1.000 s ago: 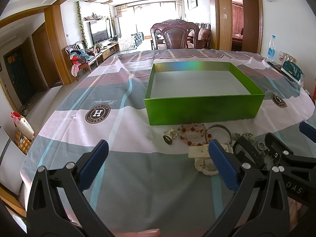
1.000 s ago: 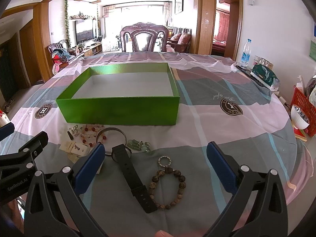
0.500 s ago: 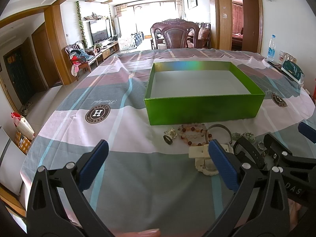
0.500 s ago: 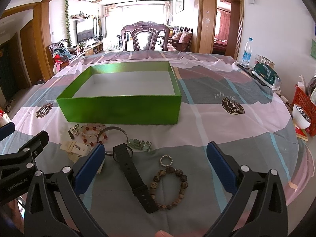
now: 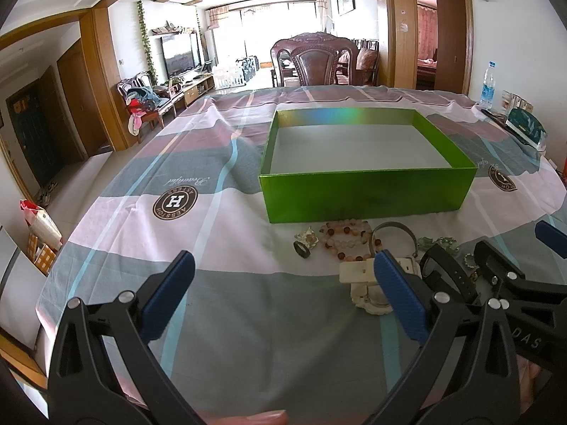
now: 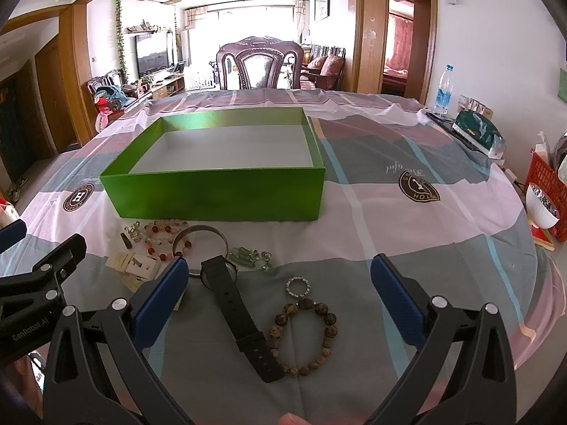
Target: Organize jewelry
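An empty green box (image 5: 365,194) (image 6: 219,194) stands on the table. Jewelry lies in front of it: a pale bead bracelet (image 5: 345,235) (image 6: 161,235), a metal bangle (image 6: 203,233), a black ring (image 5: 302,249), a black watch (image 6: 235,304), a brown bead bracelet (image 6: 306,336), a small sparkly ring (image 6: 298,286), green stone pieces (image 6: 248,256) and cream cards (image 5: 358,272). My left gripper (image 5: 283,297) is open and empty, left of the pile. My right gripper (image 6: 278,301) is open and empty, over the watch and brown bracelet.
The table has a striped cloth (image 5: 212,212). A water bottle (image 6: 443,90), a dark green pouch (image 6: 476,134), a red basket (image 6: 545,191) and a white bowl (image 6: 540,209) stand at the right edge. A wooden chair (image 6: 260,65) is behind the table.
The right gripper has drifted slightly back and right; the jewelry sits a little higher in its view. The left gripper has barely moved. Both stay open.
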Demonstrator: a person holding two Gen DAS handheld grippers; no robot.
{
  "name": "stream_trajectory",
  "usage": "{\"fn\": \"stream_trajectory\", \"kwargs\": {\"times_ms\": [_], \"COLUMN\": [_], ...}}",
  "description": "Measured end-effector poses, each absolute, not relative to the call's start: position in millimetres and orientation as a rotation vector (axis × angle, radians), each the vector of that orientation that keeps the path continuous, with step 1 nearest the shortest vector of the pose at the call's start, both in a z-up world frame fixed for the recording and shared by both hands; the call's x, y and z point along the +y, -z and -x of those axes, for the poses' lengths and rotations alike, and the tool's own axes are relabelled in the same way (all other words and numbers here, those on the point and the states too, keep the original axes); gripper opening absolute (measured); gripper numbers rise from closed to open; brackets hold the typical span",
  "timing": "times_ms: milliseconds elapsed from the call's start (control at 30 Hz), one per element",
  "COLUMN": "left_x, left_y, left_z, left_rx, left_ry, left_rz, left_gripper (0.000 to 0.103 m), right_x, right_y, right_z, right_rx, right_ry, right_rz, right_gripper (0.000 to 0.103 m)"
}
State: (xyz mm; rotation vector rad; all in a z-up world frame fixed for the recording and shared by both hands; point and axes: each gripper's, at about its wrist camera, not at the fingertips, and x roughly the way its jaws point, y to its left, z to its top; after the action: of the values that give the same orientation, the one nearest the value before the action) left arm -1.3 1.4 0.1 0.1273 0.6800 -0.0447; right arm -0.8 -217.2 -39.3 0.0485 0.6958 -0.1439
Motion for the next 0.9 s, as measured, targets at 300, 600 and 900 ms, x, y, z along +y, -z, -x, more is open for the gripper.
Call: {"fn": "stream_trajectory", "kwargs": {"times_ms": [300, 600, 900], "left_x": [-0.2, 3.4, 6.5], "left_y": [0.8, 2.4, 6.2], "left_z": [4.6, 1.4, 1.2], "left_rx": [0.683, 0.684, 0.687], "left_ry": [0.046, 0.046, 0.045], "left_rz": [-0.127, -0.127, -0.127], "left_gripper": [0.100, 0.100, 0.100], "right_x": [-218.5, -217.5, -218.5], "right_y": [38.2, 39.0, 38.8], "right_z": [0.8, 0.1, 0.4], "right_rx": [0.698, 0.698, 0.700], "right_ry": [0.144, 0.144, 0.142], "right_rz": [-0.050, -0.049, -0.052], "right_gripper": [0.101, 0.101, 0.101]}}
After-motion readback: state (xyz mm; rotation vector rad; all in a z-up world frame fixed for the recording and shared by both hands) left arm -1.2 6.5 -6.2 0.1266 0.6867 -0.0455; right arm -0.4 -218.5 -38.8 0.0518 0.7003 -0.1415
